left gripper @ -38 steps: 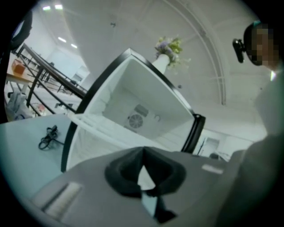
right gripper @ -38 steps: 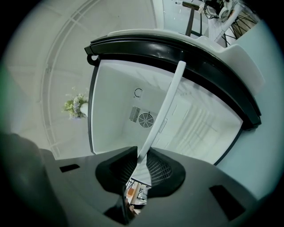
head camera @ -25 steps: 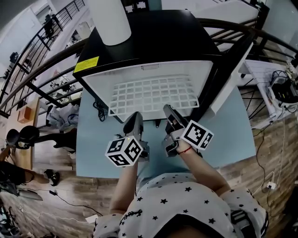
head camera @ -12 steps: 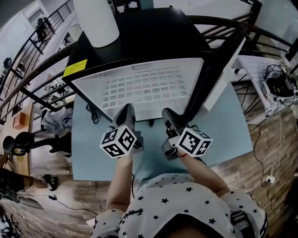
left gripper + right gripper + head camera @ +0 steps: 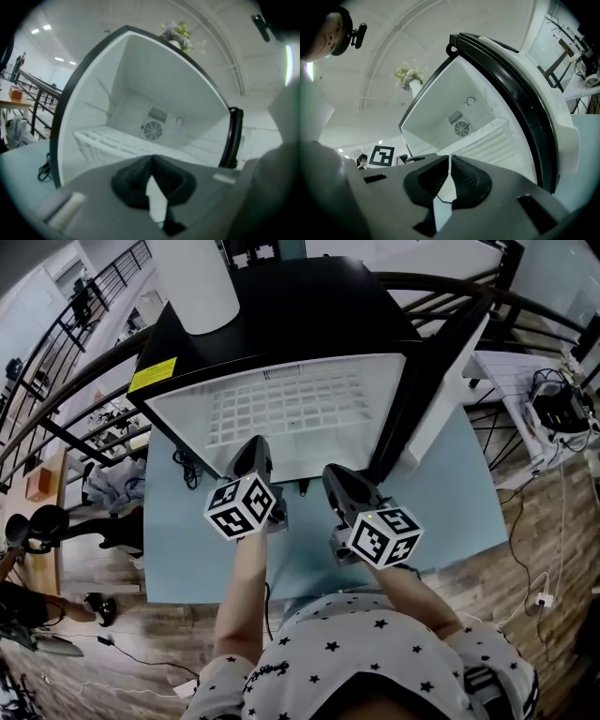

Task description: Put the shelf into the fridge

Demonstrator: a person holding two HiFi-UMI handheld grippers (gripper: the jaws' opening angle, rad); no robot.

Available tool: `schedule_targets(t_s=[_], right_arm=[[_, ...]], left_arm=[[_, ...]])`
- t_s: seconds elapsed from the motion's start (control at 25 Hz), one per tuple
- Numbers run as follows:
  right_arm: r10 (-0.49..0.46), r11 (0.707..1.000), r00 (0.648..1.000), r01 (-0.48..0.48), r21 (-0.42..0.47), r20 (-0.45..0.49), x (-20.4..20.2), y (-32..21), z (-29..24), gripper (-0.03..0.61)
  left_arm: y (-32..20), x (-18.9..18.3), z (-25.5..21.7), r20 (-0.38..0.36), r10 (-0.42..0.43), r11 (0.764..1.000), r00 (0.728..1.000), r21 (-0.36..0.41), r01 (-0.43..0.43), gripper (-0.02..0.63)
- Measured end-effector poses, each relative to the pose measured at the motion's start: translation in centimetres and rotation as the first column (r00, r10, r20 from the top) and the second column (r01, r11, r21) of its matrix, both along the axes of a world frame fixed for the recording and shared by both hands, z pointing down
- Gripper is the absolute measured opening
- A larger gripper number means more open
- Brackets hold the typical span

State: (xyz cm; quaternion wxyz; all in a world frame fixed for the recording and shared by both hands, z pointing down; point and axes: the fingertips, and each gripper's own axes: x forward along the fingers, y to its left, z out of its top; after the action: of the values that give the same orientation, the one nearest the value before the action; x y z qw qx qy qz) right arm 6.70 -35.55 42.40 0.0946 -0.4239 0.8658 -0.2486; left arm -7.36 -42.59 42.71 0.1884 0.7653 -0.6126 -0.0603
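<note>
The shelf (image 5: 281,409) lies inside the fridge (image 5: 281,306). Your left gripper (image 5: 254,448) and right gripper (image 5: 335,476) are both closed and empty (maybe nudging its near edge). If you push unevenly, it may skew and jam.

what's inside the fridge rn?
A white wire shelf spans the fridge cavity, with a round fan grille on the back wall. The space below the shelf is mostly covered from view.

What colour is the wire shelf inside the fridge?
White, a grid of bars; the shelf shows best in the head view.
</note>
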Motion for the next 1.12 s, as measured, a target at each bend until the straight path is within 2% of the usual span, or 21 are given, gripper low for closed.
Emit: schedule_targets(t_s=[0.24,0.4,0.56,0.84,1.12], right_arm=[[0.005,1.000,1.000,-0.005,0.002,-0.026,0.9,0.9,0.5,0.031],[-0.026,0.996,0.996,0.033,0.079,-0.089,1.0,1.7,-0.1,0.031],[-0.058,0.990,0.986,0.077,0.122,-0.157,0.4,3.0,-0.9,0.031],[-0.079,0.978,0.965,0.123,0.166,-0.250,-0.6,5.5,-1.8,0.031],[-0.085,0.978,0.968,0.126,0.163,-0.235,-0.6,9.9,-2.0,0.031]], left_arm=[[-1.7,-0.1,0.2,0.024,-0.024,1.000,0.999,-0.011,0.024,0.005],[-1.9,-0.1,0.1,0.072,-0.036,0.999,0.997,-0.014,0.037,0.005],[-1.2,0.4,0.0,0.083,-0.022,0.999,0.996,-0.024,0.025,0.005],[3.1,2.5,-1.3,0.120,0.023,1.000,0.993,-0.018,-0.021,0.005],[10.1,3.8,-1.8,0.184,0.052,0.999,0.981,0.003,-0.053,0.005]])
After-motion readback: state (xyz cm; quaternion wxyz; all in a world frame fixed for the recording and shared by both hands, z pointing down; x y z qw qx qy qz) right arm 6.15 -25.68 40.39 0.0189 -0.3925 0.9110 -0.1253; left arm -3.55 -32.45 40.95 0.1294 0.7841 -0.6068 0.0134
